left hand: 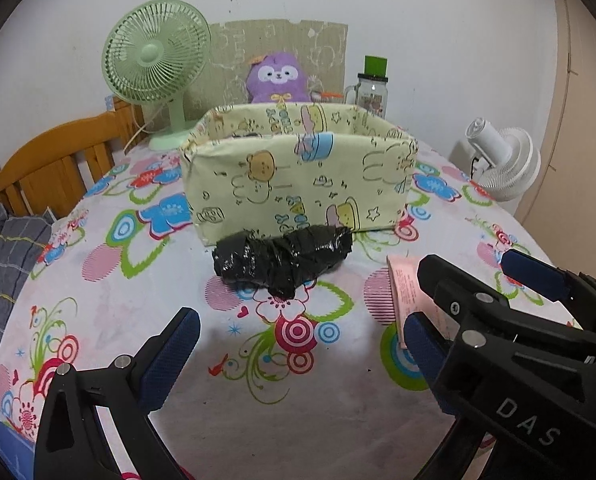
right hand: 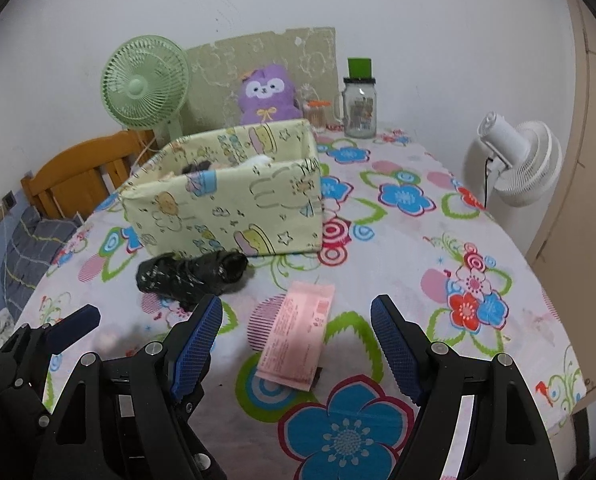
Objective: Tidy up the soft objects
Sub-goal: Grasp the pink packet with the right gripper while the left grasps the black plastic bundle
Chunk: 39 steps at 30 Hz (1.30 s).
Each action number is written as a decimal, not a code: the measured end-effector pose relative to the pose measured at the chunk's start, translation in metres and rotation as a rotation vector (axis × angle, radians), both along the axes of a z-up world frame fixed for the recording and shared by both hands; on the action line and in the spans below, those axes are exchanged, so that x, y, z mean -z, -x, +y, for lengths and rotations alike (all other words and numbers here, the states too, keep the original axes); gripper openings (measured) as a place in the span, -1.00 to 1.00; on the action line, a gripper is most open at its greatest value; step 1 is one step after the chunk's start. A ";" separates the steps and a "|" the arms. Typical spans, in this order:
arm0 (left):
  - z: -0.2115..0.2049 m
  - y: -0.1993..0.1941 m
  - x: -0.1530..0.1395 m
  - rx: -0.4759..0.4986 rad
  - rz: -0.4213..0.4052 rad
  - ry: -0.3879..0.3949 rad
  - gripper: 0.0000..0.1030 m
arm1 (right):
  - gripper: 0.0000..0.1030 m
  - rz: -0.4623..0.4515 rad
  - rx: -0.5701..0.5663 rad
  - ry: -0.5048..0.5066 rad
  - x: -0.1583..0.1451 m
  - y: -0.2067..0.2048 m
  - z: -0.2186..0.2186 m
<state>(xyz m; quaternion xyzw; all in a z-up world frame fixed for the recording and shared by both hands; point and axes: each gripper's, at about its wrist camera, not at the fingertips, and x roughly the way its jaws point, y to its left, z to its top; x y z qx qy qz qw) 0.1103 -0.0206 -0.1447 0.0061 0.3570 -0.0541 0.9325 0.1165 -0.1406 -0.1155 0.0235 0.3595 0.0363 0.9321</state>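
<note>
A crumpled black plastic bundle (left hand: 282, 260) (right hand: 194, 276) lies on the flowered tablecloth, touching the front of a pale yellow cartoon-print fabric box (left hand: 298, 184) (right hand: 226, 208). Dark and white soft items show inside the box in the right wrist view. A flat pink packet (right hand: 298, 340) (left hand: 405, 292) lies on the cloth below my right gripper (right hand: 298, 308) (left hand: 471, 264), which is open and holds nothing. My left gripper (left hand: 299, 320) is open and empty, hovering short of the black bundle. A purple plush toy (left hand: 278, 78) (right hand: 266, 94) sits behind the box.
A green desk fan (left hand: 154, 56) stands at the back left, and a glass jar mug with a green lid (right hand: 359, 108) at the back right. A white fan (right hand: 521, 164) sits off the table's right edge. A wooden chair back (left hand: 50, 160) and grey checked cloth (left hand: 2, 248) are at the left.
</note>
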 end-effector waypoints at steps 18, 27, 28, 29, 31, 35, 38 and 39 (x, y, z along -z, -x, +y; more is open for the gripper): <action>-0.003 -0.032 0.026 -0.005 0.104 -0.043 0.99 | 0.35 0.141 -0.015 -0.007 0.038 -0.037 0.003; -0.005 -0.039 0.034 0.004 0.137 -0.038 0.98 | 0.09 0.181 -0.028 0.000 0.046 -0.047 0.006; -0.006 -0.039 0.034 0.005 0.139 -0.038 0.98 | 0.08 0.181 -0.030 -0.002 0.046 -0.047 0.006; -0.007 -0.040 0.034 0.006 0.141 -0.042 0.98 | 0.03 0.180 -0.029 0.002 0.046 -0.047 0.006; -0.008 -0.041 0.034 0.009 0.141 -0.046 0.98 | -0.15 0.176 -0.028 0.008 0.046 -0.048 0.006; -0.009 -0.042 0.033 0.006 0.141 -0.051 0.98 | -0.16 0.173 -0.028 0.002 0.047 -0.050 0.004; -0.010 -0.043 0.031 -0.004 0.134 -0.052 0.98 | -0.18 0.166 -0.027 0.005 0.044 -0.052 0.003; -0.010 -0.044 0.029 -0.005 0.129 -0.050 0.98 | -0.18 0.162 -0.025 0.002 0.043 -0.053 0.002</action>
